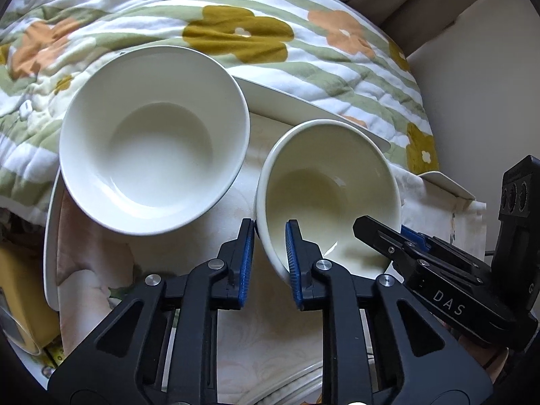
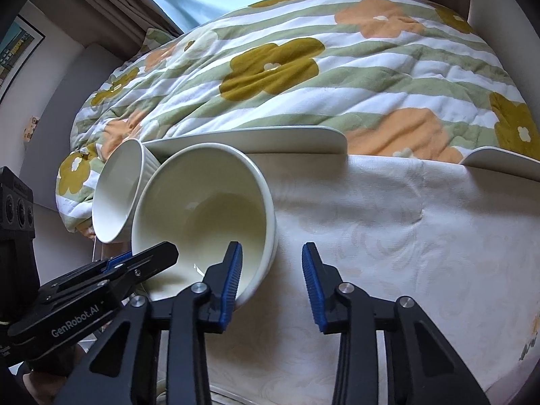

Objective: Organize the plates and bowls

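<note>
The left gripper (image 1: 270, 256) has its jaws clamped on the near rim of the smaller cream bowl (image 1: 329, 195), one blue pad outside the wall and one inside. That bowl is tipped toward the camera, though I can't tell if it's off the cloth. The right gripper (image 2: 271, 280) has its jaws spread apart, with the left finger dipping inside the same bowl's (image 2: 206, 212) rim and the right finger over bare cloth, so it's not gripping anything. In the left wrist view the right gripper (image 1: 381, 233) pokes in from the right edge, its tip at the bowl's right rim.

Just left of that bowl sits the bigger white bowl (image 1: 153, 141), also tilted, and the right wrist view shows ribbed sides on it (image 2: 114, 192), the two bowls touching or nearly so. Behind them lies a flat white plate (image 1: 303, 108) at the far edge of the table (image 2: 388, 236), which is covered in a cream patterned cloth. Another plate (image 2: 503, 163) peeks in at far right. Beyond the table there's a floral quilt (image 2: 303, 77) in green stripes with orange and mustard flowers.
</note>
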Demonstrator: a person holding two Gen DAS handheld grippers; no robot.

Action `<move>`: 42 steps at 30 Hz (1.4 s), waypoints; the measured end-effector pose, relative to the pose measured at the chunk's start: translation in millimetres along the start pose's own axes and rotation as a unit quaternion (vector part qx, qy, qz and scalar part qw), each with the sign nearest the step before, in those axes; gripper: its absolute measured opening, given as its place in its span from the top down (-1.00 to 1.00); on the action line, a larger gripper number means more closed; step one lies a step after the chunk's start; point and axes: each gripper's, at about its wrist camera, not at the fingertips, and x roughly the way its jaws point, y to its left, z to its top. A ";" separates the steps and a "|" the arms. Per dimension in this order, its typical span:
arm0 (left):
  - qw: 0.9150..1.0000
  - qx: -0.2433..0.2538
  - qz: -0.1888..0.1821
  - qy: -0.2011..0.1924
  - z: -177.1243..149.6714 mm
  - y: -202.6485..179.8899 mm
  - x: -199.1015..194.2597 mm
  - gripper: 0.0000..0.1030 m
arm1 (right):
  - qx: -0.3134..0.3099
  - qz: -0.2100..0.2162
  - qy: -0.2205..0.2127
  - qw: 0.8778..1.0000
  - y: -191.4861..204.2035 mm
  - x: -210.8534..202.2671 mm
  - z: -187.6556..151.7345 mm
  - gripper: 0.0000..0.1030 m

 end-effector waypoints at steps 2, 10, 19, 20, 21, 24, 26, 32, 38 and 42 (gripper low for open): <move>1.000 0.000 0.002 -0.002 -0.5 0.1 -1.5 0.70 | -0.002 0.012 0.001 1.000 2.8 2.3 0.5 0.64; 1.000 0.018 0.014 -0.015 -5.2 -10.3 -11.5 0.70 | -0.002 0.006 -0.014 1.000 2.2 -5.2 -2.4 0.68; 0.997 0.048 0.021 -0.058 -18.2 -49.0 -58.7 0.70 | -0.012 0.020 -0.055 0.998 -1.9 -58.4 -12.1 0.69; 0.997 0.051 0.019 -0.062 -22.6 -56.1 -66.2 0.70 | -0.012 0.023 -0.061 0.998 -3.5 -67.6 -15.5 0.69; 0.996 0.054 0.018 -0.066 -26.3 -63.7 -72.2 0.70 | -0.013 0.024 -0.067 0.997 -5.4 -77.1 -19.5 0.69; 0.995 0.063 0.020 -0.074 -41.3 -85.1 -89.9 0.70 | -0.014 0.029 -0.081 0.996 -13.3 -103.3 -31.0 0.69; 0.994 0.068 0.021 -0.081 -55.6 -103.2 -101.3 0.70 | -0.019 0.027 -0.090 0.995 -19.3 -123.0 -41.4 0.69; 0.991 0.092 0.017 -0.099 -103.5 -167.9 -125.2 0.70 | -0.026 0.011 -0.122 0.992 -48.7 -182.4 -79.4 0.69; 0.989 0.110 0.000 -0.102 -154.2 -226.9 -126.8 0.70 | -0.021 -0.007 -0.142 0.990 -94.2 -231.9 -120.6 0.69; 0.989 0.112 -0.014 -0.093 -187.7 -260.8 -117.0 0.70 | -0.019 -0.021 -0.142 0.989 -128.4 -255.8 -145.9 0.69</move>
